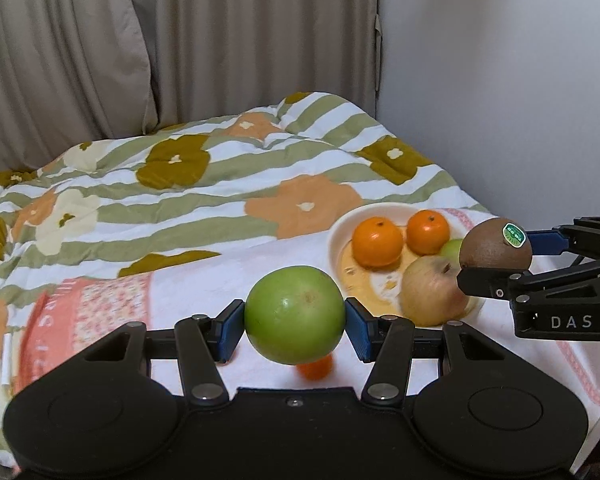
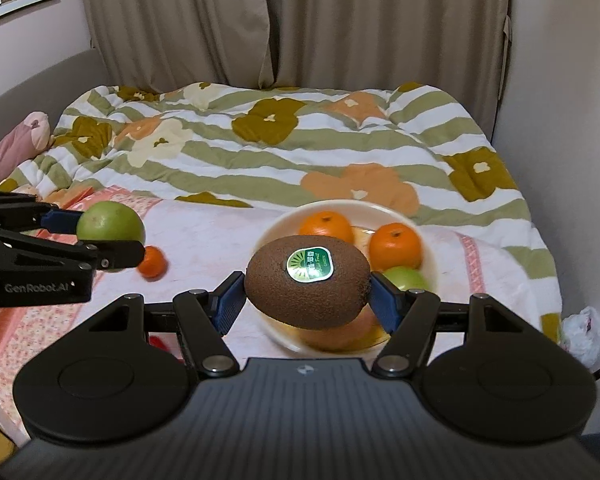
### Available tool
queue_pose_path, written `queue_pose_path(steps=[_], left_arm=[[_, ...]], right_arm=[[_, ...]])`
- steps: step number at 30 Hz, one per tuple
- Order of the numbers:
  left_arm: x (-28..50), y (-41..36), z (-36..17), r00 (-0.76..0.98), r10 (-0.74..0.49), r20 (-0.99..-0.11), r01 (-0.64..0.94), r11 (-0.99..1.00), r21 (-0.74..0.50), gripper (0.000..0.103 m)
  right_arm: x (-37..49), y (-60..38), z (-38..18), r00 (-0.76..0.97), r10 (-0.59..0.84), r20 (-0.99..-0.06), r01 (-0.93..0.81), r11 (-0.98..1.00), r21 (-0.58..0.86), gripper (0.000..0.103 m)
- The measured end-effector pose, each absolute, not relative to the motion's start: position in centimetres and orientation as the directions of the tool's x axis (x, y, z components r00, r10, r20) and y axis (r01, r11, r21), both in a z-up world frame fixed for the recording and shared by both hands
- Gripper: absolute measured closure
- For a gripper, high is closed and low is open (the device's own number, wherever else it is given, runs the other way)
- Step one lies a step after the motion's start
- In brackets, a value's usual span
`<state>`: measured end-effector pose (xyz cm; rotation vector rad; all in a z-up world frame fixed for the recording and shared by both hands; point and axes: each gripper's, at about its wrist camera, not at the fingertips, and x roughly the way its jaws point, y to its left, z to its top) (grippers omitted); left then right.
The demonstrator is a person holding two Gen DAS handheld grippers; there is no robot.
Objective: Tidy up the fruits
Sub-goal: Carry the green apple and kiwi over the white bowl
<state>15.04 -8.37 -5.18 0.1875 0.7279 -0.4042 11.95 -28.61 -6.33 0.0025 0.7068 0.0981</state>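
My left gripper [image 1: 295,318] is shut on a green apple [image 1: 295,314] and holds it above the white towel, left of the plate; it also shows in the right wrist view [image 2: 110,222]. My right gripper [image 2: 307,294] is shut on a brown kiwi [image 2: 308,286] with a green sticker, held over the cream plate [image 2: 276,236]. The plate [image 1: 340,232] holds two oranges [image 1: 377,241], a pale red apple [image 1: 432,294] and a small green fruit [image 2: 406,278]. A small orange [image 2: 152,262] lies on the towel below the green apple.
The plate stands on a white and pink towel [image 2: 212,232] spread over a striped flowered quilt [image 2: 268,148] on a bed. Curtains hang behind and a wall runs along the right. A pink soft toy [image 2: 16,146] lies at the far left.
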Motion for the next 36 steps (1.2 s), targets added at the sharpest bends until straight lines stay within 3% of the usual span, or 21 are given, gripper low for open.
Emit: queue_pose_path(steps=[13,31,34,36], left_arm=[[19.6,-16.1,-9.0,0.652,-0.261,-0.712,0.401,0.916,0.032,0.045],[23.7,-19.3,-12.2,0.61,-0.229,-0.758,0.379,0.925,0.025,0.044],[23.6,-19.5,-11.6,0.629,-0.228,-0.744,0.379,0.925,0.037,0.019],[23.5,-19.4,-11.2,0.638,-0.229,-0.735,0.376,0.926,0.038,0.018]], right_arm=[[16.5,-35.2,-8.4,0.741,0.132,-0.658,-0.141,0.989,0.04,0.022],[19.7,-37.4,-10.9,0.718,0.175,-0.673,-0.167,0.983,0.078,0.022],[19.8,-37.5,-10.9,0.716,0.175,-0.675,-0.167,0.983,0.078,0.022],[19.9,-37.5,-10.9,0.715,0.177,-0.676,-0.168,0.983,0.08,0.022]])
